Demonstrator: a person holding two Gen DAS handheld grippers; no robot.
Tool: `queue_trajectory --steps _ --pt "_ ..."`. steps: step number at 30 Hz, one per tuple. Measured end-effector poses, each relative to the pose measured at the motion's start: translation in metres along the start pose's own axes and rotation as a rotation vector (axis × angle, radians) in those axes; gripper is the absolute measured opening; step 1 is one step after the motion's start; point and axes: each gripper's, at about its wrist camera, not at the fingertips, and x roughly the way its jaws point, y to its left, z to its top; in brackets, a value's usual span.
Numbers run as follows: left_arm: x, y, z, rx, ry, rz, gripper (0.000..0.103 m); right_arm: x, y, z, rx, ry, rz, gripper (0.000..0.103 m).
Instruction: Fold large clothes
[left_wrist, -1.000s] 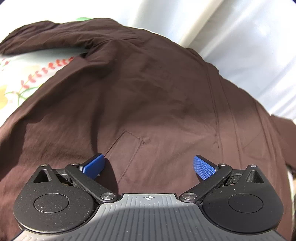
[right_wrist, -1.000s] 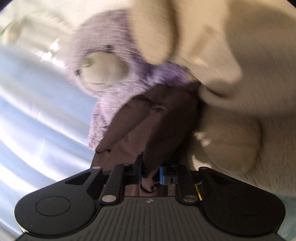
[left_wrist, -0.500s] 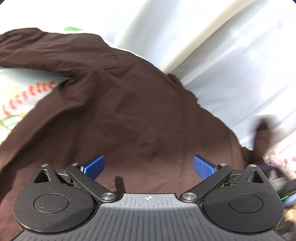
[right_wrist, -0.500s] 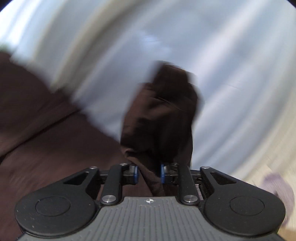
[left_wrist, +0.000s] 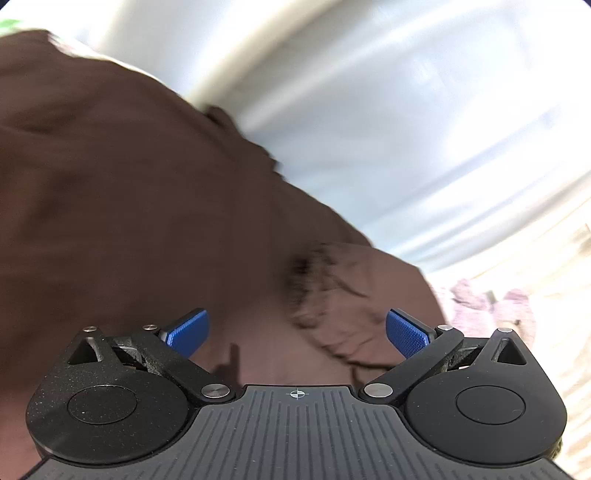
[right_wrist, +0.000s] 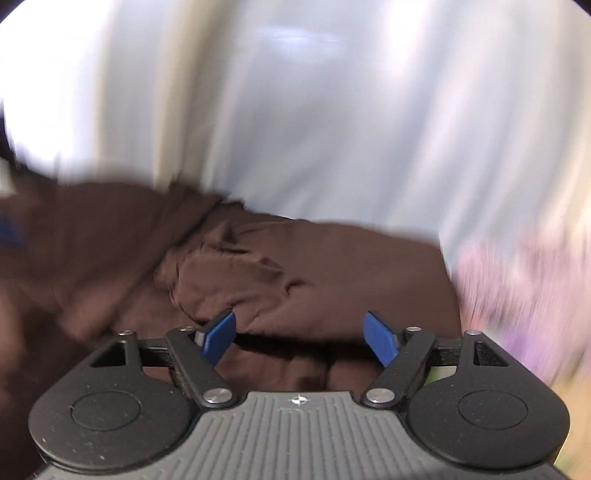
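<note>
A large dark brown garment (left_wrist: 155, 192) lies spread on the bed and fills the left and middle of the left wrist view. A crumpled sleeve (right_wrist: 280, 266) of the garment lies folded in over its body, just beyond my right gripper (right_wrist: 299, 336). The right gripper's jaws are opening, their blue pads wide apart, and brown cloth lies below the gap with no pad pressing on it. My left gripper (left_wrist: 297, 332) hangs open above the brown cloth with nothing between its blue fingers. Both views are blurred by motion.
Pale blue and white bedding (left_wrist: 424, 122) stretches beyond the garment's far edge. A purple plush toy (left_wrist: 480, 306) lies at the right, past the sleeve, and shows as a pink-purple blur (right_wrist: 517, 295) in the right wrist view.
My right gripper carried the brown sleeve away from the plush toys and over the garment, then let it go as its jaws spread. The left gripper swung right along the garment, staying open.
</note>
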Motion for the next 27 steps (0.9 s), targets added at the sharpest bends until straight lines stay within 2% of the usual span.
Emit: queue_trajectory --steps 1,4,6,8,10,12,14,15,17,19,21,23,27 --pt "0.015 -0.002 0.003 -0.016 0.015 -0.029 0.103 -0.012 -0.011 -0.012 0.124 0.003 0.041 0.054" --pt "0.063 -0.004 0.008 -0.088 0.096 -0.114 0.103 -0.029 -0.04 -0.045 0.41 0.017 0.112 0.048" --pt "0.088 -0.005 0.007 -0.115 0.14 -0.138 0.103 -0.032 -0.056 -0.062 0.508 0.028 0.135 0.047" --pt "0.102 -0.004 0.006 -0.099 0.15 -0.104 0.101 -0.039 -0.067 -0.074 0.554 0.035 0.147 0.047" --pt "0.113 -0.002 0.006 -0.108 0.16 -0.093 0.088 -0.046 -0.073 -0.084 0.577 0.025 0.152 0.047" --pt "0.127 0.003 0.005 -0.148 0.188 -0.098 0.081 -0.051 -0.076 -0.091 0.602 0.008 0.164 0.047" --pt "0.139 0.002 0.004 -0.141 0.212 -0.091 0.066 -0.052 -0.077 -0.094 0.623 -0.005 0.171 0.047" --pt "0.139 0.004 0.003 -0.136 0.223 -0.079 0.051 -0.052 -0.076 -0.095 0.629 -0.011 0.168 0.047" --pt "0.142 0.012 0.005 -0.169 0.235 -0.094 0.037 -0.054 -0.074 -0.096 0.64 -0.012 0.168 0.047" --pt "0.144 0.019 0.005 -0.22 0.229 -0.121 0.026 -0.048 -0.075 -0.096 0.66 0.0 0.17 0.047" --pt "0.137 0.021 0.007 -0.231 0.203 -0.137 0.023 -0.042 -0.077 -0.096 0.669 0.017 0.166 0.047" --pt "0.119 0.015 0.012 -0.199 0.15 -0.155 0.022 -0.041 -0.08 -0.096 0.675 0.026 0.17 0.047" --pt "0.054 0.002 0.031 -0.07 -0.015 -0.206 0.022 -0.044 -0.084 -0.092 0.656 0.01 0.145 0.047"
